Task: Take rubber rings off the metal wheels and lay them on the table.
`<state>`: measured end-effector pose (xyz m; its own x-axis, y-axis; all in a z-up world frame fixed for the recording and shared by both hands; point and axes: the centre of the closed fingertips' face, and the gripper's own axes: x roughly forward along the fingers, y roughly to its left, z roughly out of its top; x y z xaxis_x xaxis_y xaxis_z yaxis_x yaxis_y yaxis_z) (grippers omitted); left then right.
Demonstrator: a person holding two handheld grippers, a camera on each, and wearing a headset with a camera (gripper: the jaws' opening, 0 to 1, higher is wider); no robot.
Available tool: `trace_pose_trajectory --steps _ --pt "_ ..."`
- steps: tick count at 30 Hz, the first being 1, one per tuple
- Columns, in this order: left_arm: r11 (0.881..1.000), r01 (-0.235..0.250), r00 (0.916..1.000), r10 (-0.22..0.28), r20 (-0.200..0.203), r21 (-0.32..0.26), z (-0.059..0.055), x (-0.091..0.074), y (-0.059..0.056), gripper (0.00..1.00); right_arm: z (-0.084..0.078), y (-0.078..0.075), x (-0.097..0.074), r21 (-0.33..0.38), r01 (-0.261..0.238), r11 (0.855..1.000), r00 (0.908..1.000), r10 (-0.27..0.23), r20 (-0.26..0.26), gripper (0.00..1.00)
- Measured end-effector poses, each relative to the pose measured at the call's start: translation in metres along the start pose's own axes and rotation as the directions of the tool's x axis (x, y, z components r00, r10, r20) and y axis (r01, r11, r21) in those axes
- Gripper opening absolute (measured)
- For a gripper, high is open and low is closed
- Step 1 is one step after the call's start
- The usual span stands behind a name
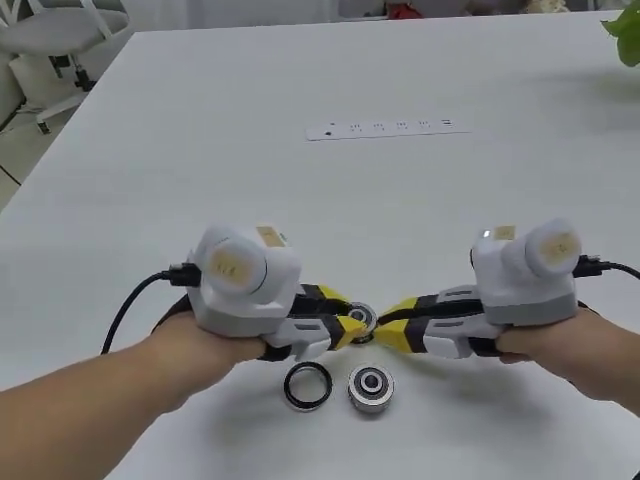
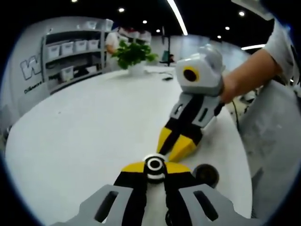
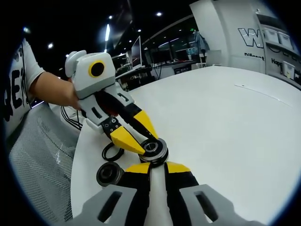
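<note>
Black rubber comes first: a loose black rubber ring [image 1: 307, 386] lies flat on the white table [image 1: 200, 150], close to the near edge and about midway along it. Touching it or just beside it on the right sits a bare silver metal wheel [image 1: 371, 387], flat on its side with the hub facing up.

Just beyond that pair, your two grey claws with yellow tips meet nose to nose above the table. Your left hand [image 1: 205, 345] holds the left gripper [image 1: 350, 322], which is clenched on a small metal wheel with a dark rubber rim [image 1: 361, 319]. In the left gripper view that wheel sits right between the yellow tips. Your right hand [image 1: 545, 345] holds the right gripper [image 1: 385, 326]. Its jaws are drawn close together and the tips touch the same wheel's rim. Whether they pinch the rubber, you cannot tell from these views.

Farther on, towards the far edge, a long white power strip [image 1: 385, 128] lies flat, well apart from the work. A green leafy plant [image 1: 625, 35] shows at the far right corner. A white swivel chair [image 1: 60, 35] stands off the far left corner.
</note>
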<state>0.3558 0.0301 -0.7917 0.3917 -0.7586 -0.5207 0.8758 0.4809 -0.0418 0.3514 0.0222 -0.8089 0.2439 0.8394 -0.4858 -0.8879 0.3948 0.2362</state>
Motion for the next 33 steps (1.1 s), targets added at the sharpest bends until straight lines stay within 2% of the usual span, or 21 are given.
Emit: trace_pose_trajectory --steps 9,12,15,22,28,33 --pt "1.000 -0.020 0.9998 0.020 0.006 -0.009 0.000 0.000 0.001 0.14 0.000 0.003 -0.001 0.018 -0.004 1.000 1.0000 0.004 0.006 0.07" --pt "0.999 -0.030 0.9995 0.030 0.007 -0.014 0.000 0.001 0.002 0.14 0.001 0.002 0.000 0.031 0.004 1.000 1.0000 -0.004 0.006 0.00" --pt "0.999 -0.039 0.9992 0.039 0.007 -0.011 0.000 0.001 0.002 0.14 0.000 0.003 0.000 0.038 0.007 0.999 1.0000 -0.008 0.003 0.00" --pt "0.999 -0.044 0.9990 0.044 0.001 0.015 -0.001 0.000 0.002 0.14 0.000 -0.001 -0.002 0.161 0.020 0.987 0.9985 -0.028 0.047 0.00" --pt "0.999 -0.043 0.9990 0.044 -0.009 0.028 -0.002 -0.001 -0.002 0.13 0.004 -0.002 -0.007 0.203 0.032 0.979 0.9960 -0.048 0.075 0.00" --pt "0.998 -0.053 0.9985 0.054 -0.014 0.036 -0.002 -0.001 -0.002 0.12 0.012 0.000 -0.010 0.238 0.017 0.971 0.9925 -0.045 0.113 0.00"
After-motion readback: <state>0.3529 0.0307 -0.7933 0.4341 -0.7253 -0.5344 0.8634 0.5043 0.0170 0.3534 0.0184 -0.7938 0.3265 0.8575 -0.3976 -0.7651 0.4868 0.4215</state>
